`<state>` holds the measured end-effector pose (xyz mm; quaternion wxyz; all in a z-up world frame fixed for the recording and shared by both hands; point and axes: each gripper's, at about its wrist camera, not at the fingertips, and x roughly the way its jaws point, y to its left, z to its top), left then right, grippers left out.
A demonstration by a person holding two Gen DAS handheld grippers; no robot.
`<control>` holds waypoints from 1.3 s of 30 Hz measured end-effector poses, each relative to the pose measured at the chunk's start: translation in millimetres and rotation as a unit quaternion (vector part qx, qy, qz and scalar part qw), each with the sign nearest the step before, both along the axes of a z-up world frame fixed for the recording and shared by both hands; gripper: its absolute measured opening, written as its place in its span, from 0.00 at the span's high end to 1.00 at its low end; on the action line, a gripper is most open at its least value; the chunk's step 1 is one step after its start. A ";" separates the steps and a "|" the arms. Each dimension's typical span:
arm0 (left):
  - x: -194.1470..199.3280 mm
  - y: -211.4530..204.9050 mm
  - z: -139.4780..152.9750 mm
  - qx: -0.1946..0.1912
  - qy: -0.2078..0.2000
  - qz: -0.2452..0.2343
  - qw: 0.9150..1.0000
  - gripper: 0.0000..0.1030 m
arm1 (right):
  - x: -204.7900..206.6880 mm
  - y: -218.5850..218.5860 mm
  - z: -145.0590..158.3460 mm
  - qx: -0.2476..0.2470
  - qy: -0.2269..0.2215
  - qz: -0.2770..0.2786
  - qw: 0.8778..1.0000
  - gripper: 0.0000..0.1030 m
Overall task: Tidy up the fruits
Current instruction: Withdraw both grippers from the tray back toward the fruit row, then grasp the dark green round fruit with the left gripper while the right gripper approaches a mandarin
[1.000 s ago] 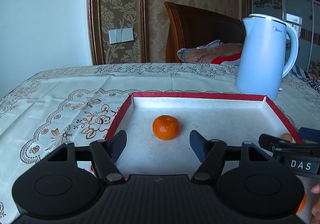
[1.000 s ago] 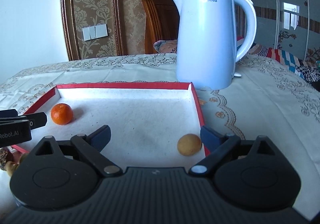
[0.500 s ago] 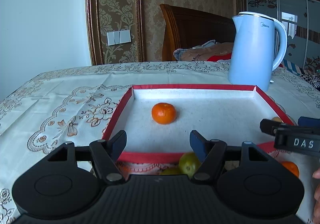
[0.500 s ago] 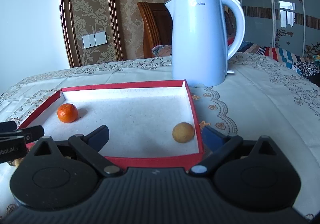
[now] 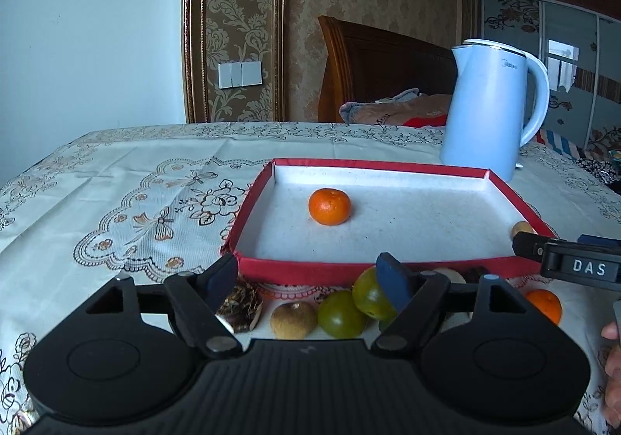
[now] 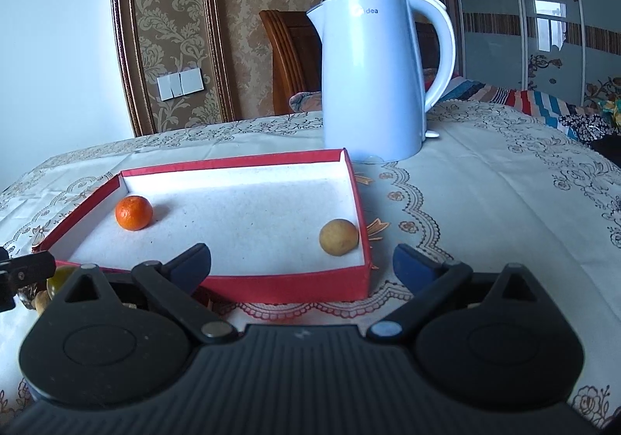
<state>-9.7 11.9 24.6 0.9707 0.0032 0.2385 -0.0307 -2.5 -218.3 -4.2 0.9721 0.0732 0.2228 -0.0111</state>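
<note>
A: Left gripper [image 5: 306, 276] jaws opening, nothing between the pads. Just beyond the fingers, on the cloth: a dark husky fruit piece [image 5: 240, 305], a small round brown fruit [image 5: 294, 319], two green round fruits [image 5: 343, 312].

B: Right gripper [image 6: 300, 260]?

A: Spread wide, empty, and further from that row; left is nearer. Past the row, the shallow red-rimmed white tray [image 5: 310, 272] holds a small orange mandarin [image 5: 330, 206] and a tan round fruit [image 6: 338, 236]. Its near wall stands between. Pale blue electric kettle [image 5: 493, 113] farthest.
</note>
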 end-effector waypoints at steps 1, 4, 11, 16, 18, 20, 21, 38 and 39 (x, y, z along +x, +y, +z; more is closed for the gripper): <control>-3.0 1.2 -0.4 -0.001 0.002 -0.005 1.000 0.24 | -1.6 -0.6 -0.2 0.001 0.001 0.001 1.000 0.03; -13.2 5.3 -3.4 -0.002 0.013 -0.018 1.000 0.24 | -7.4 -1.5 -2.5 0.006 0.006 0.005 1.000 0.03; -41.8 14.9 -9.9 0.008 0.014 -0.036 0.999 0.24 | -27.9 -15.0 -6.2 0.044 -0.013 -0.004 0.999 0.00; -42.3 23.9 -14.1 0.002 0.025 -0.022 0.999 0.24 | -31.8 -10.8 -5.9 0.030 -0.016 -0.001 0.999 0.00; -42.1 28.4 -15.4 0.000 0.025 -0.016 1.000 0.24 | -34.9 -9.9 -6.1 0.028 -0.016 0.003 0.999 0.00; -41.9 31.6 -16.4 0.001 0.025 -0.010 1.000 0.24 | -38.1 -10.8 -5.3 0.031 -0.020 0.000 0.999 0.00; -41.6 33.7 -16.8 0.000 0.026 -0.007 1.000 0.24 | -39.0 -11.9 -5.4 0.034 -0.021 -0.001 0.999 0.00; -56.1 20.1 -18.7 0.001 0.025 -0.042 0.999 0.22 | -36.2 -13.8 -8.4 0.043 -0.014 -0.002 0.999 0.00; -57.0 17.9 -19.0 0.004 0.025 -0.047 0.999 0.22 | -37.0 -14.0 -8.2 0.043 -0.017 -0.003 0.999 0.00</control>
